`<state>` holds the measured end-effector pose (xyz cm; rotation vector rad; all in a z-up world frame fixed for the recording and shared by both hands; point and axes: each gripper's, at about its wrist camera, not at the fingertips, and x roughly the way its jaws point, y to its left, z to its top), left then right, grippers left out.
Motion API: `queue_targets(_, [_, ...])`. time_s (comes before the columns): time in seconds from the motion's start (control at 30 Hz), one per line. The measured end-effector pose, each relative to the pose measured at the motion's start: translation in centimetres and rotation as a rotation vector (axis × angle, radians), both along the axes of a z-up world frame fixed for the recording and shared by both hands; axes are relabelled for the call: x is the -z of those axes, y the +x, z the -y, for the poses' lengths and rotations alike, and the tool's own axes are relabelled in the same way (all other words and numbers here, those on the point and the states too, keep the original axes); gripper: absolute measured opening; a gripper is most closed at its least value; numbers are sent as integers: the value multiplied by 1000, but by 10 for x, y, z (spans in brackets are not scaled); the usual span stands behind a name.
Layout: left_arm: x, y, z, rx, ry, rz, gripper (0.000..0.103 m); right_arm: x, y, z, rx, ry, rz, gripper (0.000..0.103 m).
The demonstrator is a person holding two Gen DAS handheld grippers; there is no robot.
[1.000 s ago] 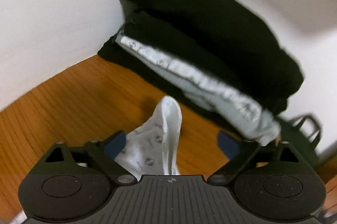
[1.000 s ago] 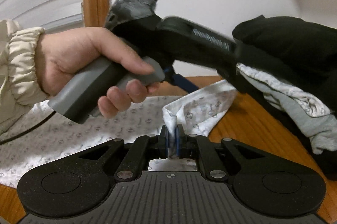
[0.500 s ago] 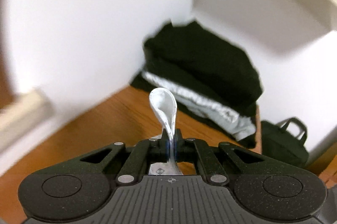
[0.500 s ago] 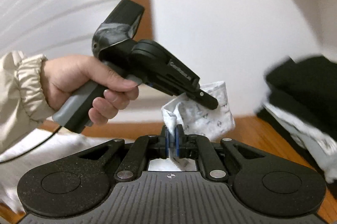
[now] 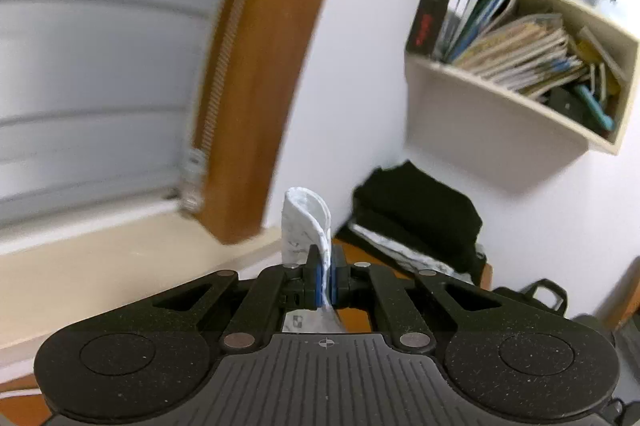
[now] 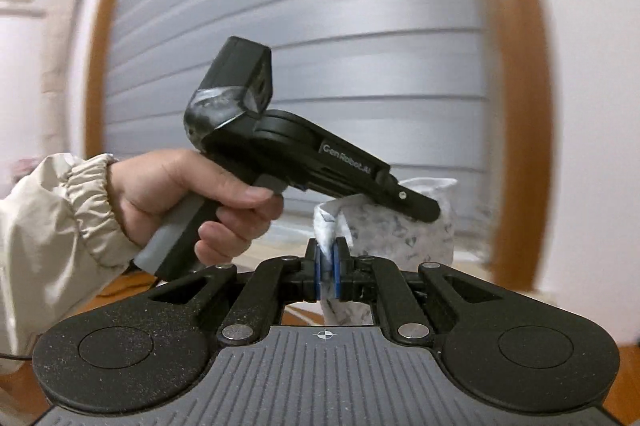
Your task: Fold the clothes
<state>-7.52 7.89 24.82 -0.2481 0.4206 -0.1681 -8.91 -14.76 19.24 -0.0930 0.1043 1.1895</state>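
The white patterned garment (image 5: 306, 226) is held up in the air, pinched at two places. In the left wrist view a curled fold of it stands up from between the blue pads (image 5: 318, 280) of the left hand-held gripper (image 5: 326, 282), whose jaws are clenched on the cloth, with more fabric hanging below them. In the right wrist view the right hand-held gripper (image 6: 328, 276) is likewise clamped on a bunched edge of the same garment (image 6: 400, 234), which spreads out behind the jaws toward the nose of the left hand-held gripper (image 6: 430, 211), gripped by the person's left hand (image 6: 188, 201) in a cream sleeve (image 6: 56, 238). Past the garment in the left view, a stack of folded dark clothes (image 5: 416, 218) with a pale printed piece between them lies on the wooden worktop (image 5: 356, 250) in the corner against the white wall. Above the stack hangs a wall shelf (image 5: 496, 97) crowded with books. A window with a grey ribbed shutter (image 6: 320, 37) in a brown wooden frame (image 6: 516, 105) fills the background.
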Motion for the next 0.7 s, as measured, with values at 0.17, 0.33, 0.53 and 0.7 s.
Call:
queue_targets(0.17, [-18, -61, -45, -66, -13, 45, 4, -20, -31, -55, -127, -11, 10, 7])
queue_targets(0.33, [-39, -123, -76, -129, -29, 91, 4, -33, -63, -97, -234, 3, 20, 7])
queue_targets(0.53, [-45, -185, -118, -222, -37, 110, 4, -47, -85, -131, -313, -2, 20, 7])
queue_targets(0.7, [-31, -214, -152, -271, -67, 95, 4, -48, -90, -159, -355, -27, 0, 7])
